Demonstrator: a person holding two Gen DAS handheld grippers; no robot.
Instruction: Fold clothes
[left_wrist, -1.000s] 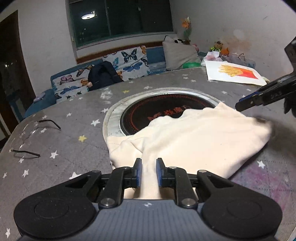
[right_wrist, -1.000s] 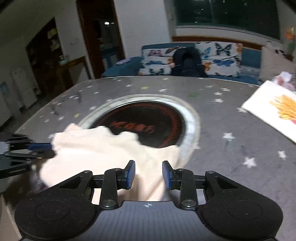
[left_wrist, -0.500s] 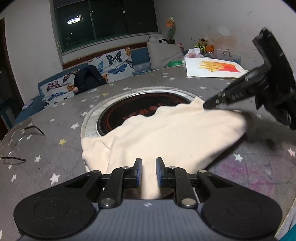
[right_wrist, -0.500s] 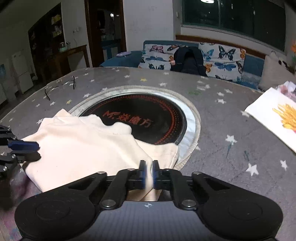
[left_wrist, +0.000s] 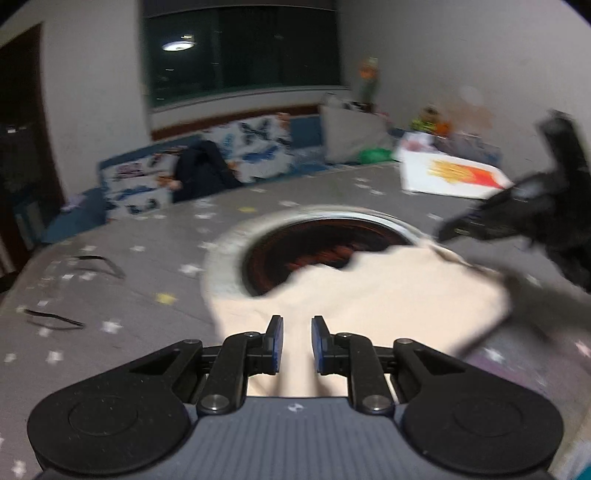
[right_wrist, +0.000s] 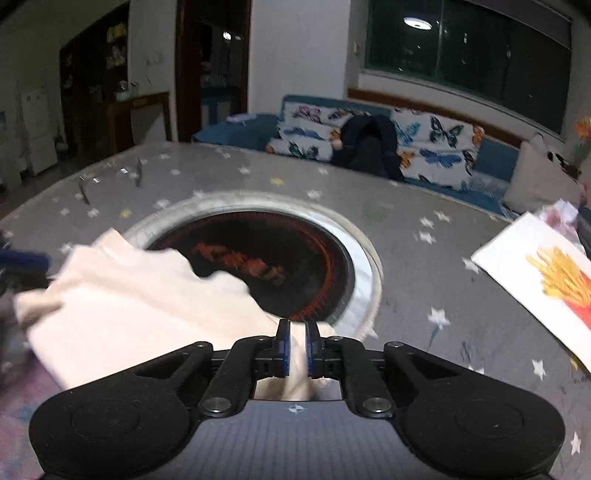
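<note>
Left gripper nearly closed on cream garment; right gripper pinching it, jaws easing open. Risk: corner slips near table's edge.

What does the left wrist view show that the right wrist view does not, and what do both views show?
Only the left wrist view shows the left gripper closed on the near edge of the cream garment, and the green object beside the pillow.

Only the right wrist view shows the dark doorway and the wooden cabinet. It also shows the right gripper with cloth between its pads; its jaws are opening slightly.

Both show the star-patterned table, the round black hotplate, the eyeglasses, the french-fries picture and the butterfly sofa.
</note>
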